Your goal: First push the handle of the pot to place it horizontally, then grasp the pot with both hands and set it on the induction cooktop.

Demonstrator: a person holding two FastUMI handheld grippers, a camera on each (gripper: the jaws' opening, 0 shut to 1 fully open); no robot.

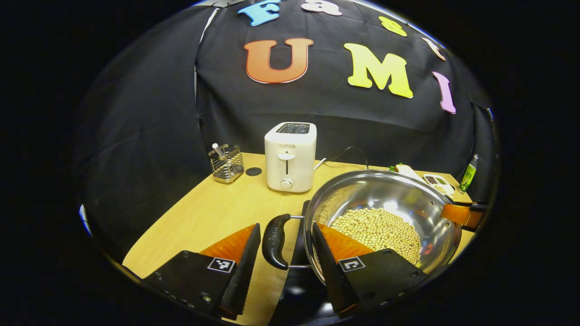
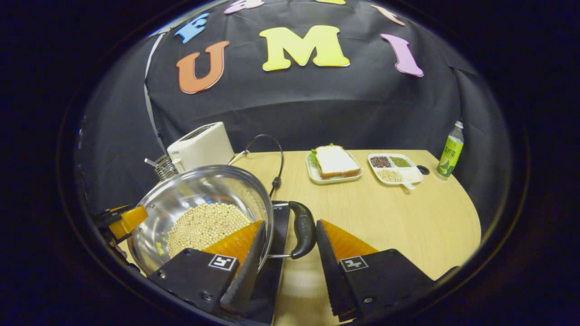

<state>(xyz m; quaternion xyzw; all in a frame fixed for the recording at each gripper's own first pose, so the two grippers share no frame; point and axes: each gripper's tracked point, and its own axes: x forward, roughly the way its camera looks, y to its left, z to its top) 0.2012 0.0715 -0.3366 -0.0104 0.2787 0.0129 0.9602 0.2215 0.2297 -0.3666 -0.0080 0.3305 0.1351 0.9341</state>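
Note:
A steel pot (image 1: 385, 190) (image 2: 199, 185) holding soybeans (image 1: 376, 231) (image 2: 204, 224) rests over a black induction cooktop (image 1: 299, 290) (image 2: 278, 217). My left gripper (image 1: 285, 226) is open. One finger is outside the pot's black side handle (image 1: 275, 242) and the other reaches over the rim, so the handle lies between them untouched. My right gripper (image 2: 291, 222) is open around the opposite black handle (image 2: 302, 228) in the same way. Across the pot, a finger (image 1: 457, 213) of the right gripper shows at the far rim, and a finger (image 2: 129, 219) of the left gripper at the left rim.
A white toaster (image 1: 290, 156) (image 2: 199, 145) and a wire utensil holder (image 1: 225, 163) stand at the back of the wooden table. A plated sandwich (image 2: 334, 163), a divided tray of grains (image 2: 394, 168) and a green bottle (image 2: 450, 151) sit to the right. A black cable (image 2: 272, 154) loops behind the cooktop.

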